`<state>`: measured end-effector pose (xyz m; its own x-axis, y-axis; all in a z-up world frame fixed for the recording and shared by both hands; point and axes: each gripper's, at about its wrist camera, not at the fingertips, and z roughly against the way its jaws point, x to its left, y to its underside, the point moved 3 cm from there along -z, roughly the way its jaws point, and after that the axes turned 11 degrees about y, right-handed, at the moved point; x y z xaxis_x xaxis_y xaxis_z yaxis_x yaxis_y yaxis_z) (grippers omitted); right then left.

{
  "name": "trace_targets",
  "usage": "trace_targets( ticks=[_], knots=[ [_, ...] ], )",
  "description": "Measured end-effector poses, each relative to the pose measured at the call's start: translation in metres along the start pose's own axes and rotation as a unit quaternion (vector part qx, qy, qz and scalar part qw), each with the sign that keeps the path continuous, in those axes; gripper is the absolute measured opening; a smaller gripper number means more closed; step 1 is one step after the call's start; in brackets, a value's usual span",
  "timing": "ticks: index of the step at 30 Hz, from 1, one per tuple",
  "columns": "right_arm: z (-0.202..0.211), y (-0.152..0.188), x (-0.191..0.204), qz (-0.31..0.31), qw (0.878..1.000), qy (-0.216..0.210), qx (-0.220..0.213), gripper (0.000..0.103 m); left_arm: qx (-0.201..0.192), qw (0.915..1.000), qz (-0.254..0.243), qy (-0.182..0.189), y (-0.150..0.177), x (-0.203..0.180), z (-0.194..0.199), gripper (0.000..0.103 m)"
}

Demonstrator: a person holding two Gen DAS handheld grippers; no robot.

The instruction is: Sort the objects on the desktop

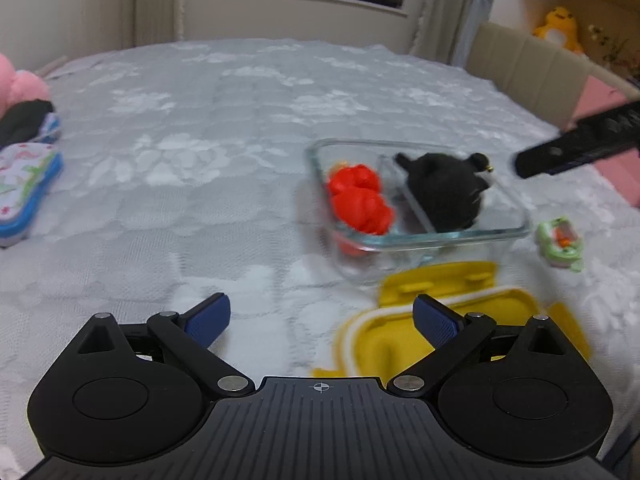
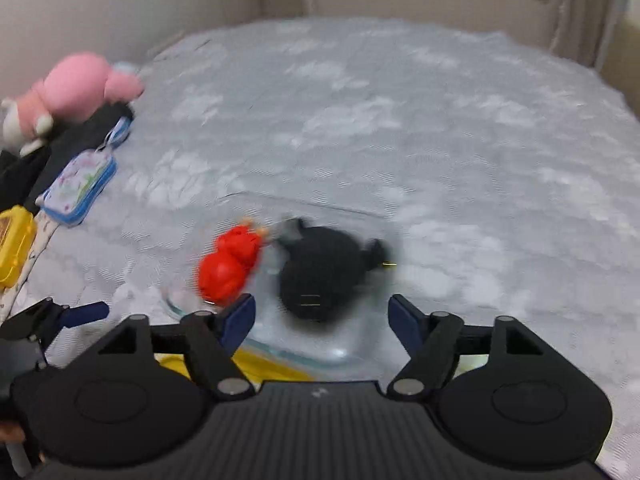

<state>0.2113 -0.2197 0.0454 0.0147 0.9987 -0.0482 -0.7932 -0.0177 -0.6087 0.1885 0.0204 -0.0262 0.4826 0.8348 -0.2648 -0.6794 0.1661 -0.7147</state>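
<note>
A clear glass container point(image 1: 516, 204) with two compartments sits on the grey quilted surface. A red toy point(image 1: 360, 200) lies in its left compartment and a black plush point(image 1: 444, 188) in its right. Its yellow lid point(image 1: 472, 292) lies upside down in front of it. My left gripper point(image 1: 322, 320) is open and empty, low over the surface beside the lid. My right gripper point(image 2: 322, 316) is open and empty, just in front of the container's near rim point(image 2: 280, 350), with the black plush point(image 2: 320, 276) and red toy point(image 2: 228, 268) ahead. The right gripper also shows in the left wrist view point(image 1: 576, 148).
A small green toy point(image 1: 560, 240) lies right of the container. At the left are a floral pouch point(image 2: 80, 188), a dark cloth point(image 2: 76, 140), a pink plush point(image 2: 76, 88) and a yellow box point(image 2: 14, 244). A beige headboard point(image 1: 528, 68) stands at the right.
</note>
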Motion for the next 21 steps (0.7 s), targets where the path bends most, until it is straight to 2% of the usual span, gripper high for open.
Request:
trace_targets(
  ticks=[3,5,6,8,10,12,14,15,16,17,21],
  knots=[
    [0.012,0.02,-0.051,-0.044,0.999,0.021,-0.01,0.079,0.019,0.9989,0.038,0.021,0.0,-0.008,-0.009,0.101],
    [0.004,0.033,-0.083,-0.086,0.996,0.031,-0.003,0.079,0.038,0.9969,0.06,0.034,0.005,-0.015,-0.017,0.101],
    [-0.004,0.041,-0.101,-0.111,0.993,0.036,0.003,0.079,0.05,0.9962,0.066,0.03,0.009,-0.02,-0.02,0.102],
    [-0.025,0.055,-0.13,-0.158,0.987,0.03,0.027,0.076,0.056,0.9966,0.061,-0.002,0.013,-0.03,-0.02,0.102],
    [-0.049,0.07,-0.154,-0.216,0.975,-0.002,0.053,0.069,0.062,0.9961,0.057,-0.028,0.016,-0.039,-0.018,0.102],
    [-0.068,0.079,-0.164,-0.248,0.965,-0.052,0.061,0.065,0.06,0.9956,0.055,-0.048,0.016,-0.048,-0.011,0.102],
    [-0.077,0.083,-0.161,-0.248,0.964,-0.085,0.053,0.062,0.051,0.9956,0.05,-0.061,0.012,-0.056,-0.003,0.102],
    [-0.081,0.083,-0.158,-0.241,0.965,-0.096,0.045,0.052,0.047,0.9961,0.042,-0.062,0.01,-0.061,0.001,0.102],
    [-0.081,0.083,-0.153,-0.232,0.966,-0.103,0.041,0.041,0.045,0.9966,0.031,-0.062,0.006,-0.067,0.004,0.102],
    [-0.081,0.083,-0.148,-0.224,0.968,-0.109,0.038,0.038,0.044,0.9967,0.022,-0.065,0.003,-0.072,0.005,0.102],
    [-0.053,0.075,-0.141,-0.202,0.974,-0.104,-0.008,0.035,0.039,0.997,-0.003,-0.067,-0.003,-0.087,0.006,0.102]
  ],
)
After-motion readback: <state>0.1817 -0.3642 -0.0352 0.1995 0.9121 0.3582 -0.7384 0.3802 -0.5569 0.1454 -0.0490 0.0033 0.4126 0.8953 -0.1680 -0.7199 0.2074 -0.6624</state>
